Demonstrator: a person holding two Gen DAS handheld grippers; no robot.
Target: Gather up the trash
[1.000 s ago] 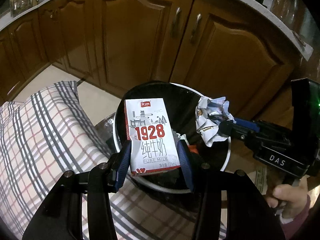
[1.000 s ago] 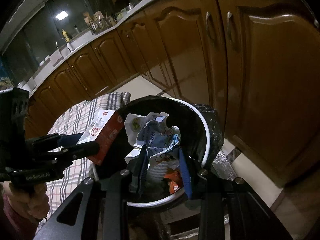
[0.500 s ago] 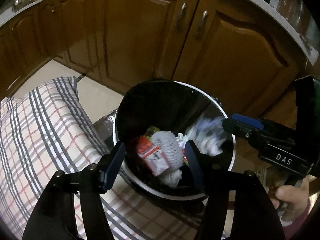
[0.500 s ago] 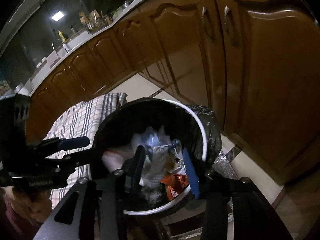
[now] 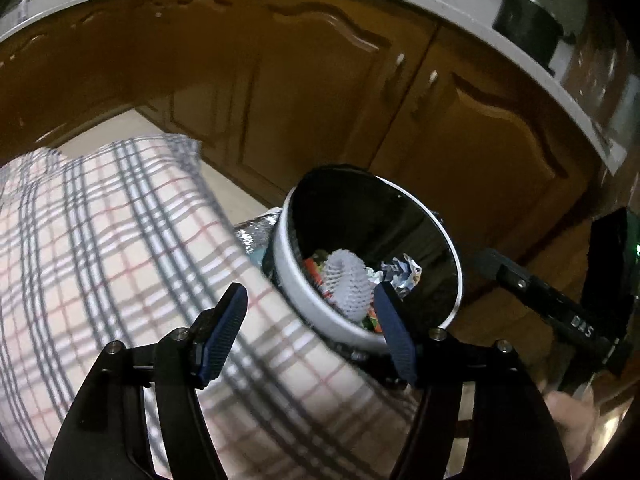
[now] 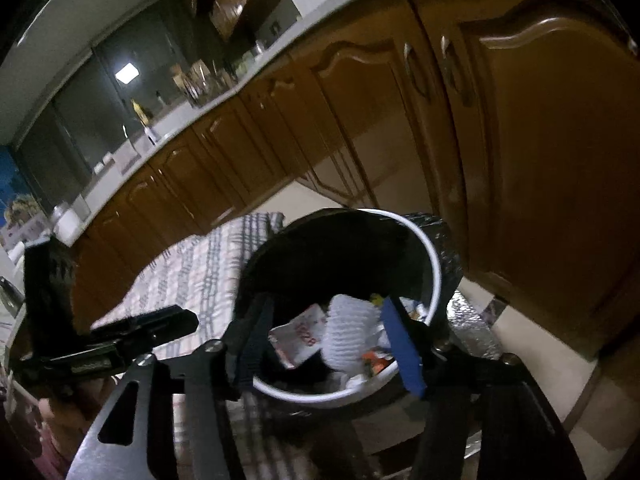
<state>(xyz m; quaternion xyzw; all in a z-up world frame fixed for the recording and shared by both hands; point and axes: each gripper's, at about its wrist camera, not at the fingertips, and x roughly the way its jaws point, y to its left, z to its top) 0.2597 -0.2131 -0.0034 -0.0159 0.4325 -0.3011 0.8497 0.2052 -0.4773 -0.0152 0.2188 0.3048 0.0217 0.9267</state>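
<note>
My left claw point(image 5: 312, 332) and right claw point(image 6: 328, 344) are both spreading wider with nothing pinched, near the bin point(image 5: 320, 320), where the milk carton point(image 6: 298, 340) and crumpled wrapper point(image 5: 400, 274) lie.

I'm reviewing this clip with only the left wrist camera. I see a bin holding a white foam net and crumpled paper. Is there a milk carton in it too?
Observer: Yes. The right wrist camera shows the milk carton lying in the bin, just left of the foam net.
Operator: Is the right claw holding anything?
Observer: No. The right claw is opening above the bin, with nothing between its pads.
Operator: What is beyond the checked cloth?
Observer: A long counter with a dark window above it.
</note>
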